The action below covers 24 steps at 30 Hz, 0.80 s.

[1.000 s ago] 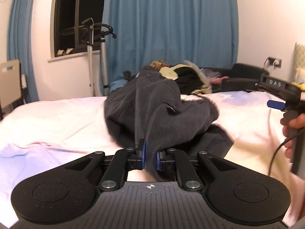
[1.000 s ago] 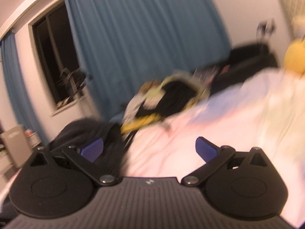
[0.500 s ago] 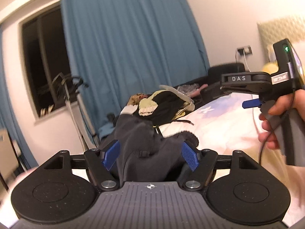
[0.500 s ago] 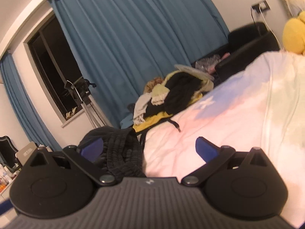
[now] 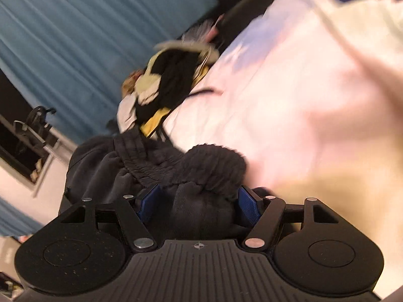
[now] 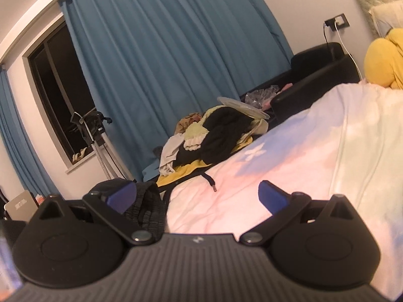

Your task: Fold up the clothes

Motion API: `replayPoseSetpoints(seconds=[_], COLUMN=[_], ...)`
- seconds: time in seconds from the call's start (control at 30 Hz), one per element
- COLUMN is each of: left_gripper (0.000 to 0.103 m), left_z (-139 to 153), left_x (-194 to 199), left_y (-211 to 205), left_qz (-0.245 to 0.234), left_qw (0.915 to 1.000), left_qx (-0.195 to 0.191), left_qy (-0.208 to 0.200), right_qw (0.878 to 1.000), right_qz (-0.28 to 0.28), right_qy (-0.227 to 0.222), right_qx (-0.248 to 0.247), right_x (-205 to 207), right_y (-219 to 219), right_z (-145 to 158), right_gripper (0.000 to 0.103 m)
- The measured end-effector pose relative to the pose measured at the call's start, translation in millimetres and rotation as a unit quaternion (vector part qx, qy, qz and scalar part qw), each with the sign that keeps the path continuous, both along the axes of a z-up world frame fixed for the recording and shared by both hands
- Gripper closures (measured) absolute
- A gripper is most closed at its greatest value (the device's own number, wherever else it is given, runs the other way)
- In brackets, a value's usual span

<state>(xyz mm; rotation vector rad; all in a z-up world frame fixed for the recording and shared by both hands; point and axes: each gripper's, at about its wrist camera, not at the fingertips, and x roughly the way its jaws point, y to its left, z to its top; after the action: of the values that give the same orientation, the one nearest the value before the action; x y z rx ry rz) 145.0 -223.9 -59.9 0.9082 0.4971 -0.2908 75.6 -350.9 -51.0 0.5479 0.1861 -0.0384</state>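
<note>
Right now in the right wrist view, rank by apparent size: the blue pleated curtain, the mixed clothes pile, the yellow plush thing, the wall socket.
1. Blue pleated curtain.
2. Mixed clothes pile.
3. Yellow plush thing, cut by the frame edge, so its rank against the pile is unsure.
4. Wall socket.

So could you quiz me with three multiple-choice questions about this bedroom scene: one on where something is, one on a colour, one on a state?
1. Where is the pile of unfolded clothes?
A. at the bed's far edge, before the curtain
B. on the windowsill
C. on a chair

2. What colour is the curtain?
A. red
B. blue
C. white

3. How does the right gripper stand?
A. clamped on a sock
B. open, nothing between its fingers
C. shut and empty

Answers: 1 A, the heap lies where the bed ends, curtain behind; 2 B, its folds are blue; 3 B, the blue pads stand wide over bare sheet.
</note>
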Motion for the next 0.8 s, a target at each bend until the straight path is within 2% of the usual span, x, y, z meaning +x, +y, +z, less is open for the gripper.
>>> replayPoseSetpoints(seconds=[0.07, 0.13, 0.23, 0.4, 0.5, 0.6, 0.7, 0.8], left_gripper=[0.029, 0.061, 0.077, 0.081, 0.081, 0.081, 0.081, 0.081], left_z=[-2.9, 3.4, 23.3, 67.4, 87.8, 88.7, 75.1, 72.1], left_x=[11.8, 13.8, -11.7, -76.9, -127.0, -178.2, -206.4, -208.7], left_y=[-0.4, 4.9, 21.0, 64.5, 99.4, 134.1, 157.1, 171.1], left_qz=[0.015, 0.022, 0.013, 0.013, 0.020, 0.043, 0.065, 0.069], left_qw=[0.9998, 0.9985, 0.9948, 0.9774, 0.9622, 0.9452, 0.9379, 0.9275], left_qx=[-0.013, -0.049, -0.089, -0.191, -0.254, -0.312, -0.333, -0.361], left_qy=[-0.002, -0.004, -0.047, -0.090, -0.098, -0.086, -0.071, -0.068], right_qw=[1.000, 1.000, 1.000, 0.999, 0.993, 0.975, 0.951, 0.943], right_qz=[0.001, -0.001, -0.003, 0.015, 0.053, 0.118, 0.190, 0.216], right_qy=[0.007, 0.013, 0.011, -0.017, -0.019, -0.015, 0.021, 0.079], right_qx=[0.007, 0.012, 0.022, 0.046, 0.107, 0.190, 0.244, 0.240], right_x=[6.3, 11.4, 15.3, 12.1, 12.5, 18.2, 28.6, 40.1], right_y=[-3.6, -6.7, -11.1, -11.9, -16.0, -14.8, 2.6, 23.5], right_z=[-7.4, -13.8, -18.6, -16.9, -22.5, -31.1, -41.0, -50.7], right_gripper=[0.000, 0.000, 0.000, 0.000, 0.000, 0.000, 0.000, 0.000])
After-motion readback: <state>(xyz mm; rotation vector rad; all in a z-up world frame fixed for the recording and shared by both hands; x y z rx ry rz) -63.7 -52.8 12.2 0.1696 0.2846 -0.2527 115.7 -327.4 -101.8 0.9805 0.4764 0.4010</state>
